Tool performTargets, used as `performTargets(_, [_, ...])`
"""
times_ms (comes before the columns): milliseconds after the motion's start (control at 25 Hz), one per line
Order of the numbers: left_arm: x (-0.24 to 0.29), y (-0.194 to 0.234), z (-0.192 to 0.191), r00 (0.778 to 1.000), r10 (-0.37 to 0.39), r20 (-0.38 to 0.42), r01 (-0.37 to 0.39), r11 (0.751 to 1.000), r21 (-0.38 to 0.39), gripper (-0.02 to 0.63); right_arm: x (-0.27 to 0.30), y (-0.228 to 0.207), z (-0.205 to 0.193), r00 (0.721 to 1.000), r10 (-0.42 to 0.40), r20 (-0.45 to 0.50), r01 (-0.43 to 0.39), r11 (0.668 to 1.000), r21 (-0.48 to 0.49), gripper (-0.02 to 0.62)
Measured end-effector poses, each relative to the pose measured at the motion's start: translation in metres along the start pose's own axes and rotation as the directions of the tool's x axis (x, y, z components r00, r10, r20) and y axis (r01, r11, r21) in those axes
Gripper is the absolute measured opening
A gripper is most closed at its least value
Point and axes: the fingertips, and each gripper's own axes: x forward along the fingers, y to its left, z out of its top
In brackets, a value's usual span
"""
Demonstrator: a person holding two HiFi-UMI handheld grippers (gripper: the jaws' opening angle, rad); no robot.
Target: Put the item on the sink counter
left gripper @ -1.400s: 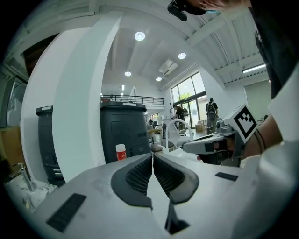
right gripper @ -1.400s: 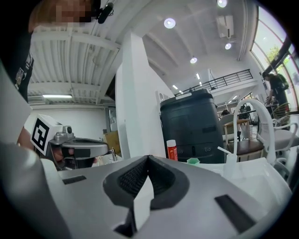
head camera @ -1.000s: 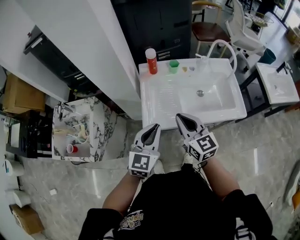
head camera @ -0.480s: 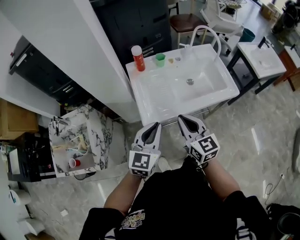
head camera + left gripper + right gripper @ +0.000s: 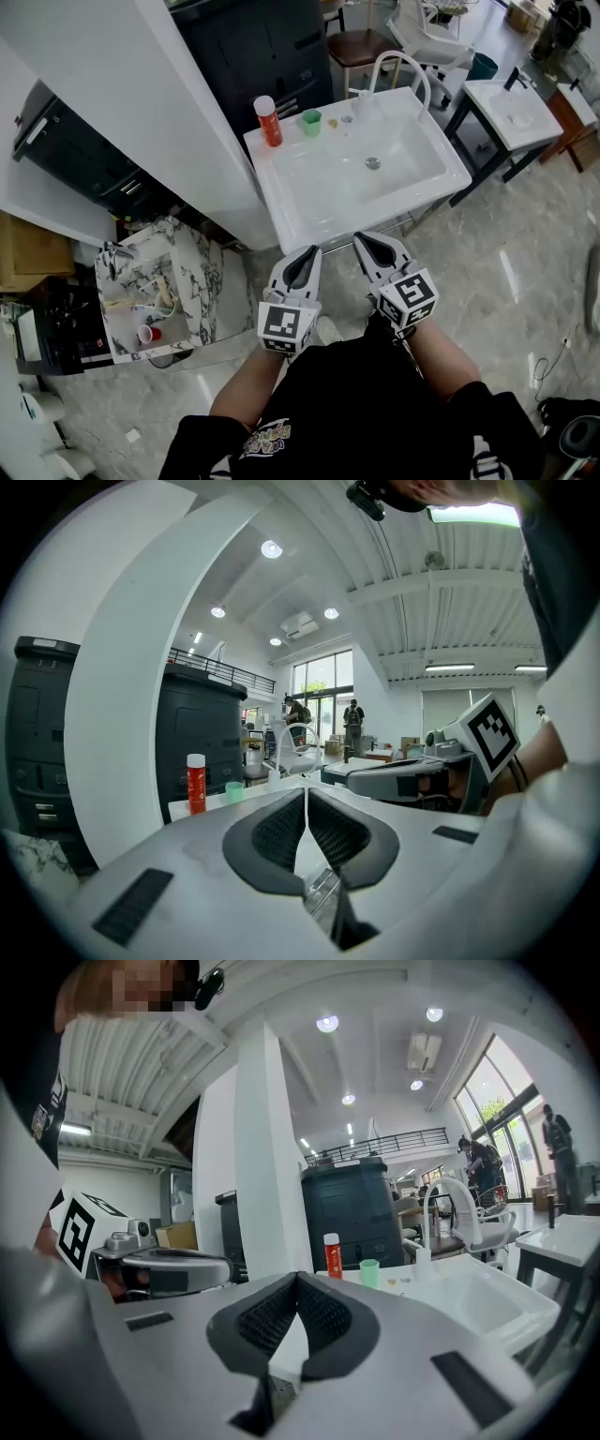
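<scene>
The white sink counter (image 5: 309,211) stands just ahead of both grippers. At its back edge stand a red bottle with a white cap (image 5: 268,120) and a small green cup (image 5: 310,121), left of the curved faucet (image 5: 398,67). My left gripper (image 5: 309,253) and right gripper (image 5: 361,236) hover side by side at the counter's front edge, both shut with nothing between the pads. In the left gripper view the shut gripper (image 5: 305,794) points toward the bottle (image 5: 195,782) and cup (image 5: 233,791). In the right gripper view the gripper (image 5: 297,1279) faces the bottle (image 5: 332,1255), cup (image 5: 368,1272) and faucet (image 5: 441,1213).
A white pillar (image 5: 141,103) rises left of the sink, with a dark cabinet (image 5: 267,47) behind it. A marble-topped stand (image 5: 187,281) with a red cup (image 5: 145,333) sits at lower left. A second small sink (image 5: 511,103) and a chair (image 5: 352,42) stand further back.
The head view has swung, so the sink counter sits further left in the picture. Both grippers keep their side-by-side pose and stay shut.
</scene>
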Motion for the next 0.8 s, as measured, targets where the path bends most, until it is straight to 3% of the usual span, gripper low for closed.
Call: performTargets(800, [0.0028,-0.0057,-0.0003,1.0,0.011,-0.002,-0.011,1.0,-0.009,0.021,-0.0022,-0.0057,-0.003,1.0,0.015,-0.015,-0.015,1.0,-0.006,0.054])
